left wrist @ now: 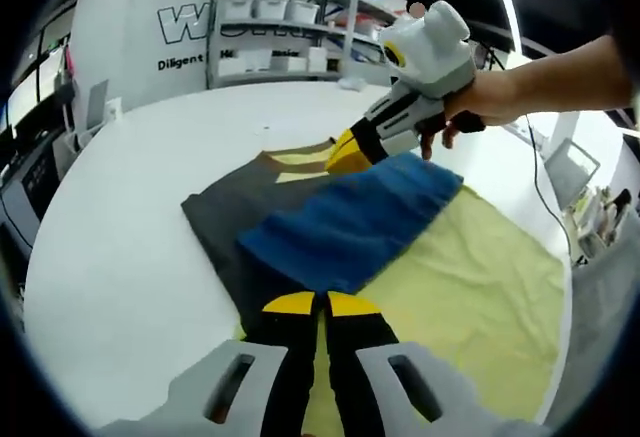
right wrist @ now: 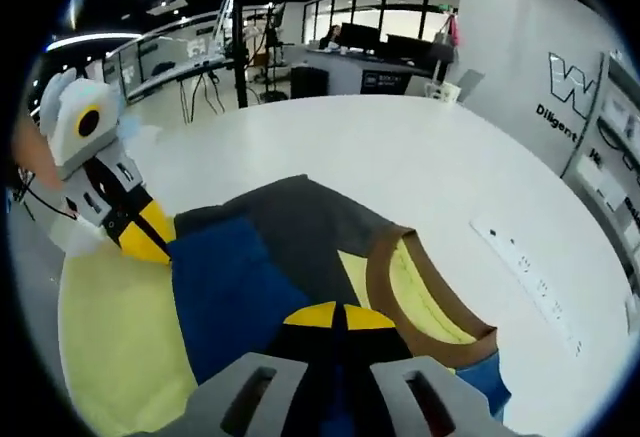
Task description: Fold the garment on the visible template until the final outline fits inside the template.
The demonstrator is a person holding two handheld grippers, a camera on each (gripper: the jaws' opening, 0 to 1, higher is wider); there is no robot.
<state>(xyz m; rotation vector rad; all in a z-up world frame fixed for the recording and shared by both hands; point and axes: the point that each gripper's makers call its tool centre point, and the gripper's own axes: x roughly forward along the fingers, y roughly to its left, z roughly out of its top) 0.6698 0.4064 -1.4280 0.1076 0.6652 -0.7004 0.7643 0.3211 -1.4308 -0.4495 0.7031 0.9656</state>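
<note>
A colour-block garment lies flat on the white table (left wrist: 130,257), with a grey panel (left wrist: 235,212), a pale yellow panel (left wrist: 480,287) and a brown collar (right wrist: 385,287). A blue part (left wrist: 350,222) is folded over the middle. My left gripper (left wrist: 320,303) is at the near edge of the blue fold, jaws shut on the cloth; it also appears as the left gripper (right wrist: 150,237). My right gripper (right wrist: 340,315) is shut on the fabric beside the collar. A hand holds that right gripper (left wrist: 350,154) at the far corner of the blue fold.
Shelves with white bins (left wrist: 280,27) stand against the far wall behind the table. A white power strip (right wrist: 525,262) lies on the table to the right of the collar. Desks with monitors (right wrist: 370,42) stand beyond the table's far edge.
</note>
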